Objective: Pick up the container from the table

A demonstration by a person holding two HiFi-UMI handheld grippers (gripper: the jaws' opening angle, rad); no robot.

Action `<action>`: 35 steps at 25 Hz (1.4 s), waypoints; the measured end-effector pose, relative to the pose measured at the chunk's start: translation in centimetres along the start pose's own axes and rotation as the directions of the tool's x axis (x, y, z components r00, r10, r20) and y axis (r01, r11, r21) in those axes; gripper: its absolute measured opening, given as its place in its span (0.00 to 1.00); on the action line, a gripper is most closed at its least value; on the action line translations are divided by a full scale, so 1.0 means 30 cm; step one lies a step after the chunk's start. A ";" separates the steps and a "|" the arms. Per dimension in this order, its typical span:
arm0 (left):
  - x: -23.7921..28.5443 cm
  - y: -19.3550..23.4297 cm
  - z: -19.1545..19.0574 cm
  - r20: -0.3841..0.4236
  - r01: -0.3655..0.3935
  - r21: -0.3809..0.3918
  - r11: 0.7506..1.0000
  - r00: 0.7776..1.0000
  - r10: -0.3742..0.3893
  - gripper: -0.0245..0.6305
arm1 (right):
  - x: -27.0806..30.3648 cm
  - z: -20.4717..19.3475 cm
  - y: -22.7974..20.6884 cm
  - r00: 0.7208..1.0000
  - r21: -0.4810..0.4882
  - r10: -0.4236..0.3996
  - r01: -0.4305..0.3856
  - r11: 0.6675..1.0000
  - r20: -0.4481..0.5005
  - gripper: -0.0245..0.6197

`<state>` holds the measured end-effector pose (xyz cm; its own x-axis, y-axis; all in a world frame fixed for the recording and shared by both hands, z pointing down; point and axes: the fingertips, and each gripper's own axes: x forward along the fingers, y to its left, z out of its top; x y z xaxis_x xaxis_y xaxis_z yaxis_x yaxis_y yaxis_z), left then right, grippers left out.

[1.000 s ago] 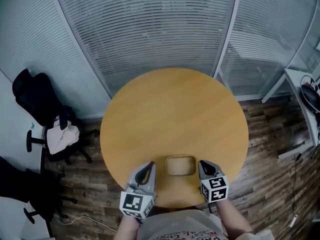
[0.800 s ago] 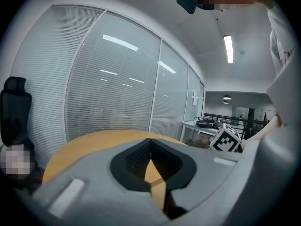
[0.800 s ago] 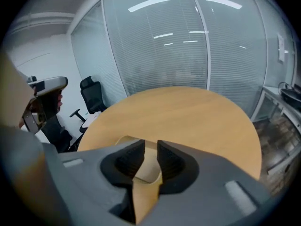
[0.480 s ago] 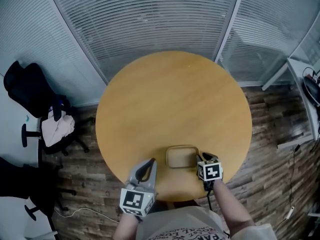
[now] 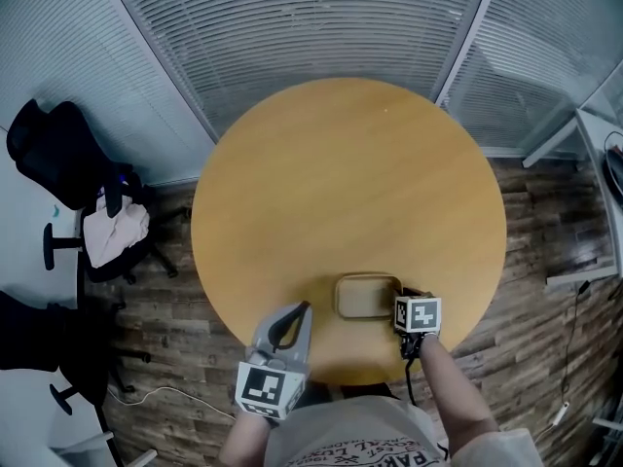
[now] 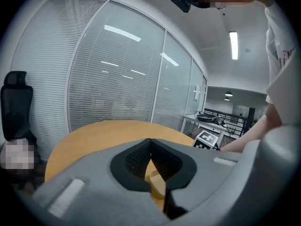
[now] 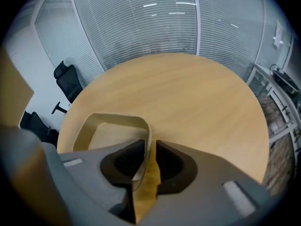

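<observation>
A shallow tan container [image 5: 366, 296] with rounded corners sits on the round wooden table [image 5: 341, 183], near its front edge. My right gripper [image 5: 403, 302] points steeply down at the container's right wall. In the right gripper view the thin wall [image 7: 146, 134] stands between the jaws of this gripper [image 7: 150, 149], which are closing; a sliver of gap shows at the right pad. My left gripper [image 5: 298, 311] hovers left of the container, apart from it, with its jaws shut and nothing in them [image 6: 150, 142].
A black office chair [image 5: 88, 212] draped with clothes stands on the wood floor at the left. Glass walls with blinds [image 5: 311, 27] curve behind the table. A white desk [image 5: 604, 163] is at the right.
My right gripper has sunk and tipped downward over the container's right wall, with its jaws opened around it. The left gripper has dropped a little.
</observation>
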<state>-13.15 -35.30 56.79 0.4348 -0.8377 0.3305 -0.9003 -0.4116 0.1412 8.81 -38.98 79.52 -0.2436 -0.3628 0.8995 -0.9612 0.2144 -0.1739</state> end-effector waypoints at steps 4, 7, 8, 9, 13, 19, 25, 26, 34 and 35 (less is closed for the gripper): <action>-0.004 0.024 0.005 0.003 -0.022 -0.005 1.000 1.000 0.022 0.04 | 0.025 -0.022 0.003 0.999 0.009 -0.018 0.019 1.000 -0.030 0.14; -0.006 0.033 0.028 0.016 -0.024 -0.006 1.000 1.000 0.024 0.04 | 0.030 -0.027 0.004 0.999 0.023 -0.034 0.035 0.999 -0.034 0.09; -0.006 0.034 0.034 0.020 -0.023 -0.006 1.000 1.000 0.024 0.04 | 0.030 -0.026 0.004 0.999 0.028 -0.038 0.039 0.999 -0.033 0.07; -0.006 0.036 0.038 0.022 -0.023 -0.005 1.000 0.999 0.023 0.04 | 0.032 -0.026 0.004 0.999 0.033 -0.041 0.042 0.999 -0.034 0.07; -0.008 0.037 0.058 0.035 -0.020 0.009 1.000 0.999 0.019 0.04 | 0.038 -0.026 0.002 0.998 0.066 -0.042 0.045 0.997 -0.038 0.05; -0.027 0.049 0.086 0.042 -0.033 0.022 0.999 0.999 0.032 0.04 | 0.001 0.014 0.019 0.999 0.099 -0.037 0.037 0.994 0.005 0.05; -0.046 0.054 0.132 0.067 -0.051 0.026 0.998 0.997 0.049 0.04 | -0.133 0.143 0.084 0.989 0.093 -0.005 -0.009 0.996 0.150 0.05; -0.050 0.056 0.147 0.077 -0.059 0.028 0.998 0.995 0.057 0.04 | -0.166 0.171 0.098 0.983 0.086 0.008 -0.024 0.996 0.183 0.05; -0.073 0.065 0.261 0.164 -0.087 0.031 0.996 0.983 0.081 0.04 | -0.483 0.369 0.187 0.893 -0.010 0.063 -0.065 0.998 0.446 0.05; -0.072 0.058 0.277 0.175 -0.083 0.037 0.996 0.982 0.076 0.04 | -0.522 0.384 0.193 0.881 -0.027 0.063 -0.057 0.998 0.470 0.05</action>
<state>-15.50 -37.19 48.57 0.3619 -0.9163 0.1716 -0.9322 -0.3535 0.0784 5.57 -42.51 59.79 -0.3360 -0.7319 0.5928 -0.9419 0.2589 -0.2142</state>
